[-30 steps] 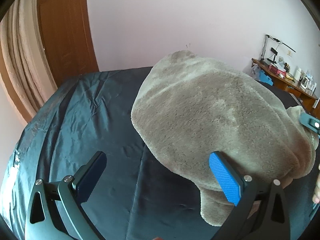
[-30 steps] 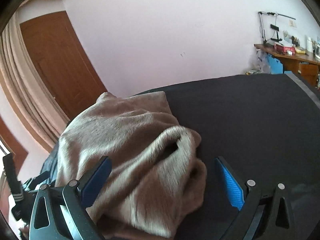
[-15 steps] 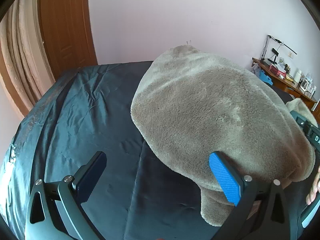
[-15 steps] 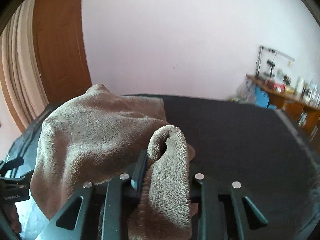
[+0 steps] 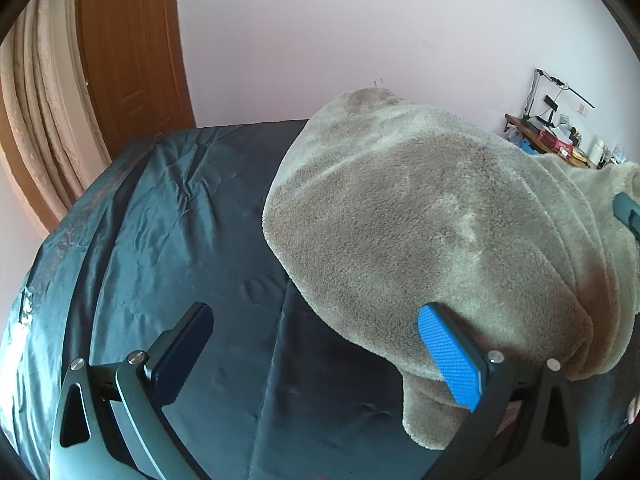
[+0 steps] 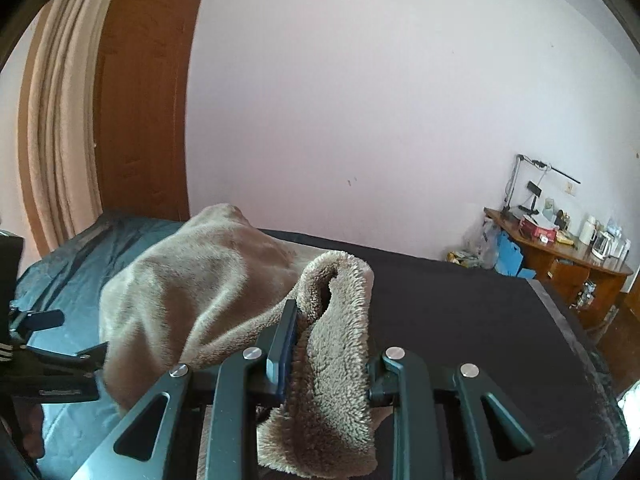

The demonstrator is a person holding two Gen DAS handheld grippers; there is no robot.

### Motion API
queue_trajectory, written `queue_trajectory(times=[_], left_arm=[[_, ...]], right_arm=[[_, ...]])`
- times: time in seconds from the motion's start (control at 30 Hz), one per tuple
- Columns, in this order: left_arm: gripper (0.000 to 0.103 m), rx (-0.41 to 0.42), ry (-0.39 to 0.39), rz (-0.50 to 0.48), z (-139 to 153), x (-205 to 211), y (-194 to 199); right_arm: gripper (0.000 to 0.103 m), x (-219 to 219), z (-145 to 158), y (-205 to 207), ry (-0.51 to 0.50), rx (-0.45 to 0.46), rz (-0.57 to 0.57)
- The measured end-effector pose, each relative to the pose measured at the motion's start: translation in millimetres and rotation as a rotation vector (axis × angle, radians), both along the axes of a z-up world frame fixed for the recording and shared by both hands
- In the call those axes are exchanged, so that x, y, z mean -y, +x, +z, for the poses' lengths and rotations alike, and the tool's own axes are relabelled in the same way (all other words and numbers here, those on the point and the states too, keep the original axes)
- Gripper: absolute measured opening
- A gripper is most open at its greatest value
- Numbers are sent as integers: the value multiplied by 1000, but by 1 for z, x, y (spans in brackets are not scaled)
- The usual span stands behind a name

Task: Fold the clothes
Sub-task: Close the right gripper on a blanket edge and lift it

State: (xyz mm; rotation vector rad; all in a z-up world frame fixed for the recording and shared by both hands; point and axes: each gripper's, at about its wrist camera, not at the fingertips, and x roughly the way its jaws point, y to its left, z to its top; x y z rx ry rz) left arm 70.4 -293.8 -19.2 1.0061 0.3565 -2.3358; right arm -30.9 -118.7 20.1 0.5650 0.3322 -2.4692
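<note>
A bed (image 5: pixel 168 248) with a dark teal, satiny cover fills the lower part of both views, its far edge meeting a plain pale wall (image 6: pixel 360 100). On the bed, toward its middle and right as the left wrist view shows it, lies the fleece garment (image 5: pixel 420 232), a thick taupe plush piece bunched into a rounded heap, its near edge hanging down over the bed's cover. Beyond the bed's left end stand a brown wooden door (image 6: pixel 148 120) and a cream curtain (image 6: pixel 60 120) beside it. Past the bed's far right corner sits a wooden desk (image 6: pixel 560 252) crowded with small items too small to tell apart, with a thin black lamp arm above it. The left gripper (image 5: pixel 316 360) hovers just above the bed with its jaws spread wide; the blue-padded finger lies against the near edge of the fleece garment, while the dark finger stands over bare cover, and nothing is pinched between them. The right gripper (image 6: pixel 328 344) has its jaws drawn close together on a folded edge of the fleece garment, which rises in a loop above the fingers and hangs down below them, lifted clear of the bed there.
</note>
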Motion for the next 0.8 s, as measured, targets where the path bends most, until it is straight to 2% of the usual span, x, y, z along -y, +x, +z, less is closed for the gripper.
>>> queue_trajectory(times=[0.1, 0.3, 0.43, 0.5, 0.67, 0.8], left_arm=[[103, -1, 4, 0, 0, 0, 1], [103, -5, 3, 0, 0, 1, 2], [103, -8, 12, 3, -1, 3, 3], [103, -9, 16, 4, -1, 3, 4], [103, -14, 27, 7, 0, 3, 5], [103, -16, 43, 0, -1, 4, 5]], right_arm=[[21, 1, 7, 10, -10, -10, 20], [21, 4, 21, 36, -25, -33, 73], [21, -8, 23, 30, -105, 57, 73], [22, -18, 20, 20, -127, 94, 29], [22, -55, 2, -15, -240, 290, -69], [25, -79, -14, -35, -297, 394, -131]])
